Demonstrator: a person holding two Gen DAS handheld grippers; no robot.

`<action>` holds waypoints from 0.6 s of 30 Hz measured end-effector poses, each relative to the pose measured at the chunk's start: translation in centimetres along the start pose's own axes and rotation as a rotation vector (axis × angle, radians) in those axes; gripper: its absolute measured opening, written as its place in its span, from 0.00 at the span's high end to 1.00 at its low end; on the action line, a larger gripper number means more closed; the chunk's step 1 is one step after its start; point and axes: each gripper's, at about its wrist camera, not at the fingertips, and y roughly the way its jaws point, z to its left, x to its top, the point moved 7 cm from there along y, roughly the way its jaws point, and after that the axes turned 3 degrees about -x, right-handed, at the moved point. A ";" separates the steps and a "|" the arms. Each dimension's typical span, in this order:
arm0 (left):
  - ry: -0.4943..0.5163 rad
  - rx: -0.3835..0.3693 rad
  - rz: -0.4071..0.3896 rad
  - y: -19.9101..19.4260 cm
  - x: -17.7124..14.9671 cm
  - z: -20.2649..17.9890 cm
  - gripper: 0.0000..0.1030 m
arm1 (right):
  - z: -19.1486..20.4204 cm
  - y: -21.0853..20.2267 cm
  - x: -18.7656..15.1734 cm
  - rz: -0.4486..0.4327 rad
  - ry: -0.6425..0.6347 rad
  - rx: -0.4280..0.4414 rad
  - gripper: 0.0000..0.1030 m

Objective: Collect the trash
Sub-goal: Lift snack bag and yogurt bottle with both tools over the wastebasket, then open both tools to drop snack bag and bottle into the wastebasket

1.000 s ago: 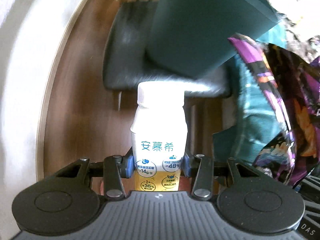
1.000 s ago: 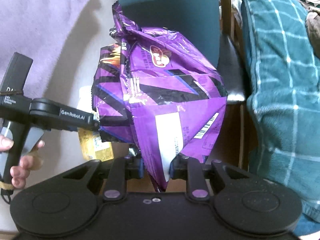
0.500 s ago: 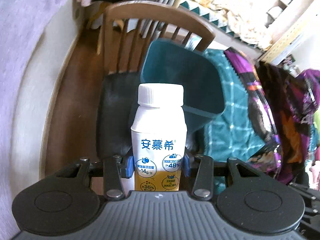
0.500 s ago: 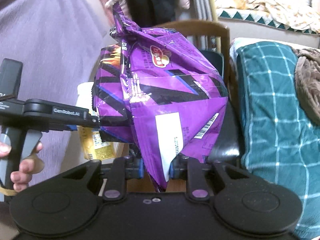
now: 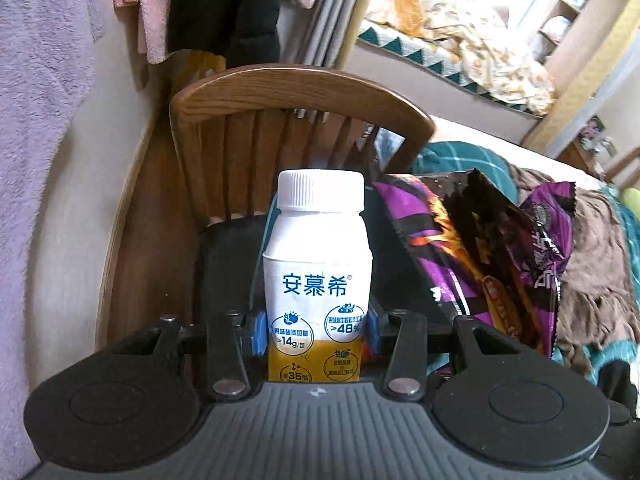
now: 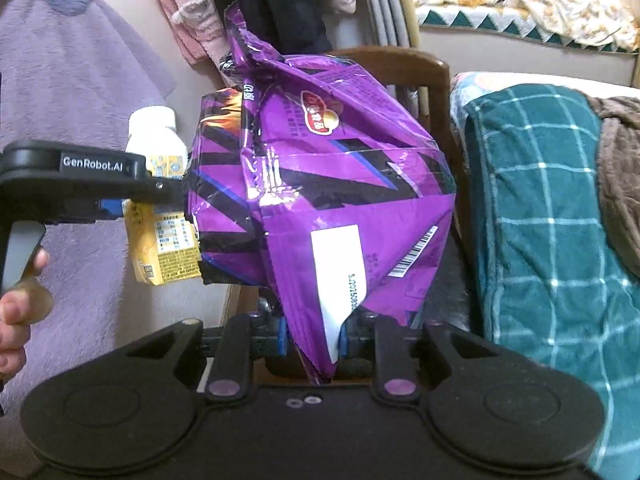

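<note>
A white and yellow yogurt drink bottle (image 5: pixel 318 280) with a white cap stands upright between the blue pads of my left gripper (image 5: pixel 316 334), which is shut on its lower body. A crumpled purple chip bag (image 6: pixel 320 200) is pinched at its bottom corner by my right gripper (image 6: pixel 312 340). In the left wrist view the same chip bag (image 5: pixel 492 256) hangs to the right of the bottle. In the right wrist view the left gripper (image 6: pixel 116 204) with the bottle (image 6: pixel 160 208) shows at the left, held by a person's hand (image 6: pixel 20 312).
A wooden chair (image 5: pixel 300 92) with a dark seat cushion (image 5: pixel 228 264) stands right ahead, below both grippers. A bed with a teal checked blanket (image 6: pixel 552 216) and a brown throw lies to the right. Clothes (image 5: pixel 224 4) hang on the wall behind; purple fabric (image 6: pixel 72 80) fills the left.
Both grippers have risen and tilted up with their loads. The teal bin that filled the upper view a second ago has dropped out of sight; the chair back and room behind now show.
</note>
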 end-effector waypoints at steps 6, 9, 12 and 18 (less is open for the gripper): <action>-0.021 0.061 0.064 5.1 1.6 -0.7 0.58 | -2.0 5.8 4.0 0.085 -0.060 0.036 0.79; -0.053 0.075 0.102 7.9 1.9 -0.7 0.58 | -2.5 8.4 4.7 0.149 -0.102 0.037 0.81; -0.069 0.110 0.141 10.2 1.6 -0.4 0.58 | -3.2 10.6 4.7 0.207 -0.142 0.024 0.81; -0.076 0.200 0.200 13.2 0.8 1.0 0.58 | -2.8 12.5 4.2 0.261 -0.288 0.010 0.78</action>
